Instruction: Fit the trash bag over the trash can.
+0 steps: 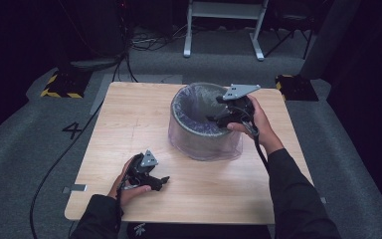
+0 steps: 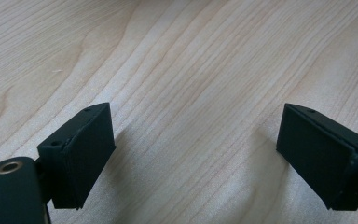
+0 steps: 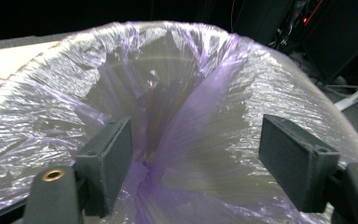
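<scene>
A round grey bin (image 1: 201, 119) lined with a thin purple plastic bag (image 3: 186, 107) stands on the far middle of the wooden table (image 1: 129, 124). The bag's edge is folded over the rim and hangs down the outside. My right gripper (image 1: 218, 118) hovers over the bin's right rim, pointing into it. It is open, its jaws spread over the bag's inner folds (image 3: 196, 154) with nothing between them. My left gripper (image 1: 162, 181) rests low over the table's near left part. It is open too, with bare wood (image 2: 191, 154) between its jaws.
A black cable (image 1: 54, 169) runs across the grey floor left of the table. Black-and-yellow floor weights (image 1: 62, 84) sit at the far left and far right corners. A white frame (image 1: 224, 25) stands behind the table. A small metal bracket (image 1: 74, 188) sticks out at the near left edge.
</scene>
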A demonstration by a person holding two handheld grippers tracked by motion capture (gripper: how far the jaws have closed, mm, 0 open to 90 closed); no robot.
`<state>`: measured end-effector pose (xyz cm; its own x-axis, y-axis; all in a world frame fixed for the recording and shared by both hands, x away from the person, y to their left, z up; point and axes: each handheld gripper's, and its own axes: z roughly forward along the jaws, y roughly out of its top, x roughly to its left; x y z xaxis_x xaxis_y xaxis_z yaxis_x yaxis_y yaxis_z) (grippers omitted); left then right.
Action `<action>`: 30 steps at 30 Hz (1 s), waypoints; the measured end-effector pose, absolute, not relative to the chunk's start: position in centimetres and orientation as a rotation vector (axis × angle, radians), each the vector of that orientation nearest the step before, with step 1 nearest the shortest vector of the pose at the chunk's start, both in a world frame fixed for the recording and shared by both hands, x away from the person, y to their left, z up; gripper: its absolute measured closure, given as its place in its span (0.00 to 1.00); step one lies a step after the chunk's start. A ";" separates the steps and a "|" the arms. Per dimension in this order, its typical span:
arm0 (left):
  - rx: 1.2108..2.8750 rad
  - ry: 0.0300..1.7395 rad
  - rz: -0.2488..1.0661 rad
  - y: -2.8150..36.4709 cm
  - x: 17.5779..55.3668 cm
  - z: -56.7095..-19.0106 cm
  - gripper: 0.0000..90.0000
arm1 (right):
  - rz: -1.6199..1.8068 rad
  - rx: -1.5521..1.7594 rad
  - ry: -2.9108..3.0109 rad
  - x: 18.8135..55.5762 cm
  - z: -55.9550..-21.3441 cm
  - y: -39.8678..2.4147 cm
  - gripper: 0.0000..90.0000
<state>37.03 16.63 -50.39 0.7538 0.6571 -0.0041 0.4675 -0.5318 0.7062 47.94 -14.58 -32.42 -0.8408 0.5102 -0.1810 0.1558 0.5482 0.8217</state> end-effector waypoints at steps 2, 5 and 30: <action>2.230 0.842 0.342 16.6 37.0 -50.4 0.12 | 1.199 0.540 2.402 48.1 -32.5 -14.5 0.29; 2.231 0.841 0.341 16.6 37.0 -50.4 0.12 | 1.166 0.548 2.427 48.3 -32.6 -14.2 0.29; 2.227 0.851 0.346 16.6 37.0 -50.4 0.12 | 0.939 0.676 2.639 50.7 -33.3 -13.3 0.25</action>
<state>37.04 16.64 -50.40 0.7464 0.6655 -0.0048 0.4735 -0.5260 0.7065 50.74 -13.32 -33.27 -0.8582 0.5062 -0.0850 0.3388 0.6830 0.6471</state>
